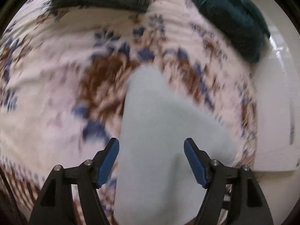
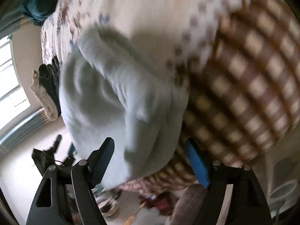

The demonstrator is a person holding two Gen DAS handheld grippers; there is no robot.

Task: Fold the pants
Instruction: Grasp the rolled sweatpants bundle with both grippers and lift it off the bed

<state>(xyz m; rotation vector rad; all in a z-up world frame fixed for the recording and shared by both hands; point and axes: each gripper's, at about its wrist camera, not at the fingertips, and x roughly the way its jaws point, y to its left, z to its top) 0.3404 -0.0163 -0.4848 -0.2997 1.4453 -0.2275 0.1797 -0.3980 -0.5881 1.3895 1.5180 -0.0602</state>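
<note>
On the flowered bedspread (image 1: 46,86) lie the pale blue pants (image 1: 159,131), bunched up near the edge of the bed. They are not flat yet, so folding looks barely begun. Next, each gripper needs to catch an edge. The left gripper (image 1: 151,161) points steeply down over the pants, jaws apart, holding nothing. The right gripper (image 2: 150,161) tilts down over the pants too, also open.

Floral bedspread (image 1: 46,86) fills the left wrist view, white with blue and brown blooms, all smeared by blur. A dark teal cushion (image 1: 230,18) sits at its far edge, pale wall (image 1: 277,93) beyond. Over on the right wrist view, a bright window (image 2: 9,78) pours daylight onto a light floor (image 2: 20,168), and a brown checked blanket (image 2: 253,75) covers the bed's end.
</note>
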